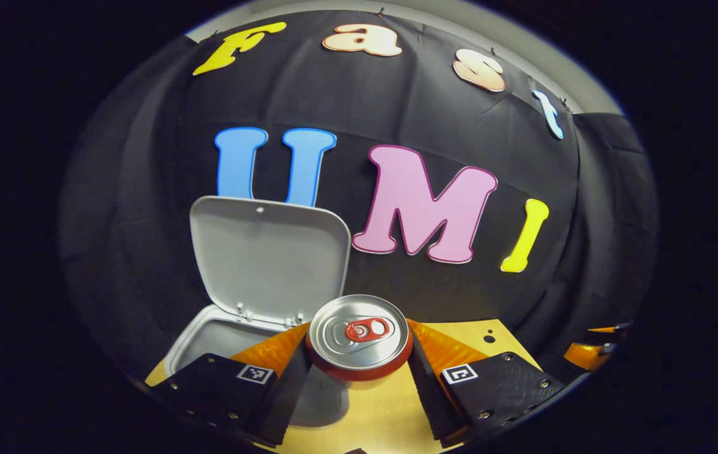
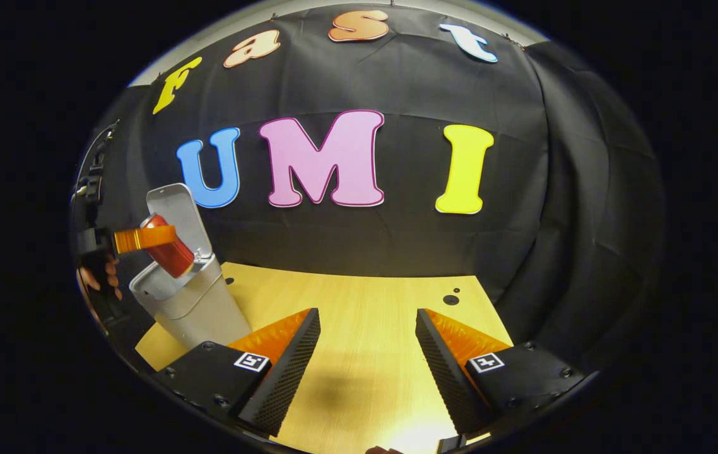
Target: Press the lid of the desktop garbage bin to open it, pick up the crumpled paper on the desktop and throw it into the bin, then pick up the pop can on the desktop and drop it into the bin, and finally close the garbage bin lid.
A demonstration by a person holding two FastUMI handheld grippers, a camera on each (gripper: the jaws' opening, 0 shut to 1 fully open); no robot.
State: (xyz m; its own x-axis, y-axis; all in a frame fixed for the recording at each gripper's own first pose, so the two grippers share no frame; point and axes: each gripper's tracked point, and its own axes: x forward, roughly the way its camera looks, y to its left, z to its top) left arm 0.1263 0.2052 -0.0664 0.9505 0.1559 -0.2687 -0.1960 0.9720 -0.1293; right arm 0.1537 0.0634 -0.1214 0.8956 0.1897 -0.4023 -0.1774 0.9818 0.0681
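While the left gripper (image 1: 359,372) clamps the can (image 1: 359,337) between both fingers, just right of the open bin (image 1: 207,334) with its raised lid (image 1: 267,258), shifting left over the opening before releasing seems best; right gripper (image 2: 365,359) gapes empty.

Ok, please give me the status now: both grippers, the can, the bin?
Left gripper shut on pop can, held over bin. Lid open, upright. Right gripper open, above table. Nothing in the way.
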